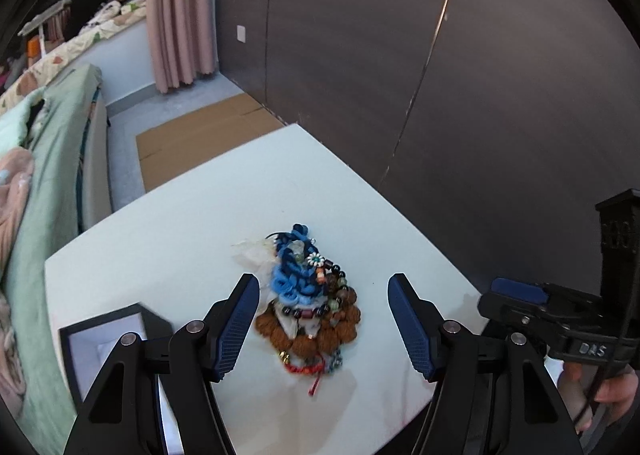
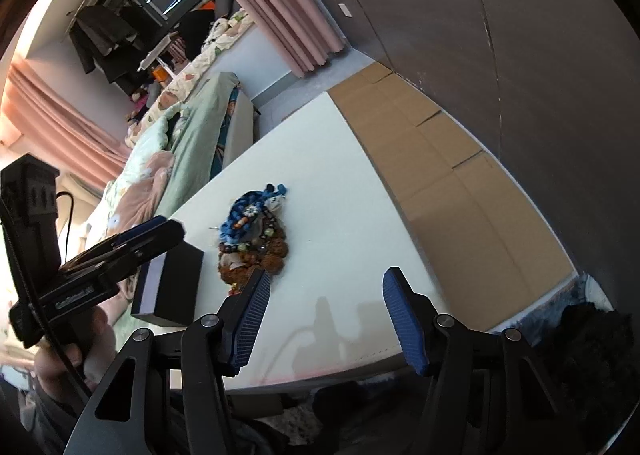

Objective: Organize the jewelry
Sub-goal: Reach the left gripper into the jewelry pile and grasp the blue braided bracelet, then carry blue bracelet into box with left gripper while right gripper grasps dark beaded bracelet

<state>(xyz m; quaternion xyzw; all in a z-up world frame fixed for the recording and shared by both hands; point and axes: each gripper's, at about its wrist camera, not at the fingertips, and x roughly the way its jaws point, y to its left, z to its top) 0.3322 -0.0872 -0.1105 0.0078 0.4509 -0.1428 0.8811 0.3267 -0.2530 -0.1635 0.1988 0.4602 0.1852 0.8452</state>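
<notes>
A pile of jewelry (image 1: 310, 297) lies on the white table (image 1: 180, 239): blue knotted cord, brown bead bracelets, coloured beads, a red string. It also shows in the right wrist view (image 2: 254, 237). My left gripper (image 1: 324, 321) is open and empty, hovering over the pile with its fingers either side of it. My right gripper (image 2: 326, 315) is open and empty above the table's near edge, right of the pile. An open black jewelry box (image 1: 106, 351) with pale lining sits left of the pile; it also shows in the right wrist view (image 2: 168, 287).
A dark panelled wall (image 1: 480, 75) stands behind the table. Flattened cardboard (image 2: 452, 183) lies on the floor beside it. A bed with green bedding (image 1: 48, 191) is to the left. Pink curtains (image 1: 180, 11) hang beyond.
</notes>
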